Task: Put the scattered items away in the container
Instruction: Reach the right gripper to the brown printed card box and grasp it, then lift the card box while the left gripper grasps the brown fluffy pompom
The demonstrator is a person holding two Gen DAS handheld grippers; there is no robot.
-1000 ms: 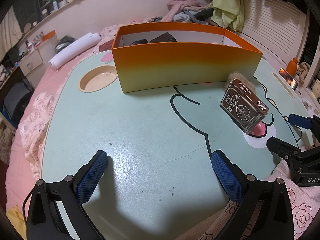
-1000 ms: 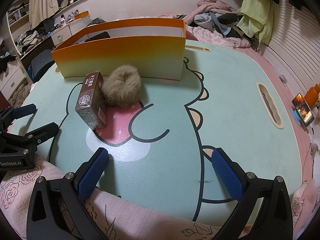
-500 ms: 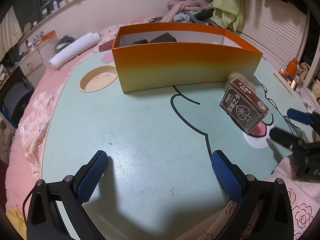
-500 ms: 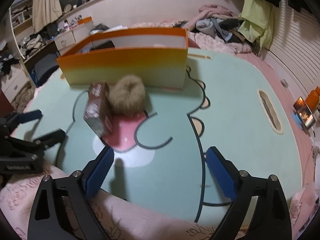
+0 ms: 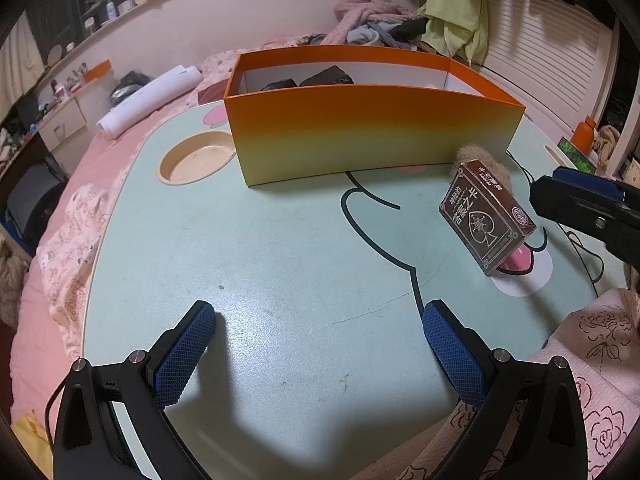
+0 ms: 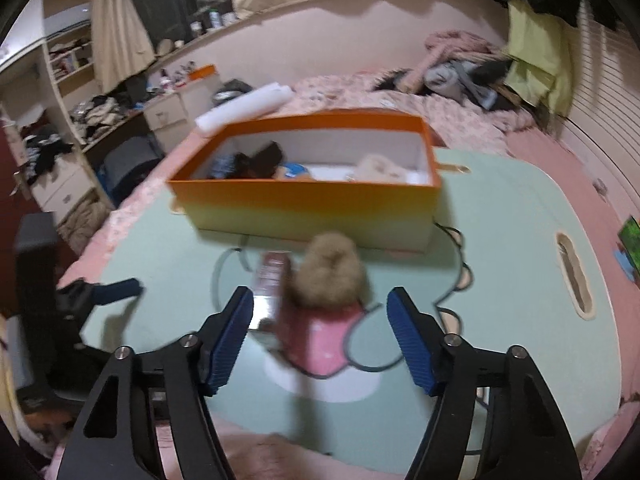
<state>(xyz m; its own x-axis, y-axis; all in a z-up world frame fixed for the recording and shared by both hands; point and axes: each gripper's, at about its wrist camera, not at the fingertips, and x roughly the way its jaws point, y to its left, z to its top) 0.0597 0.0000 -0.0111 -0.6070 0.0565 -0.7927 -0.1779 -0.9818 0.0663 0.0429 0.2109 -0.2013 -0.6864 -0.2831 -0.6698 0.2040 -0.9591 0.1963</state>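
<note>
An orange box [image 5: 360, 120] [image 6: 304, 208] stands on the mint-green table [image 5: 280, 248] with several items inside. In front of it a brown card box [image 5: 486, 216] [image 6: 272, 284] stands tilted against a tan fur ball [image 5: 480, 158] [image 6: 332, 270]. My right gripper [image 6: 322, 332] hovers just short of these two. Its jaws are closing, and the pads touch neither item. The right wrist view is blurred. My left gripper [image 5: 320, 344] is open over bare table, with nothing between its fingers. The right gripper [image 5: 588, 208] also shows at the right edge of the left wrist view.
A round cup recess [image 5: 196, 162] lies in the table left of the box, and a slot handle [image 6: 574, 276] at its right side. Pink bedding surrounds the table. A white paper roll [image 5: 148, 100] and an orange bottle [image 5: 582, 134] lie beyond it.
My right gripper has risen and come closer to the card box and fur ball, and its jaws have narrowed. The left gripper has stayed still and open.
</note>
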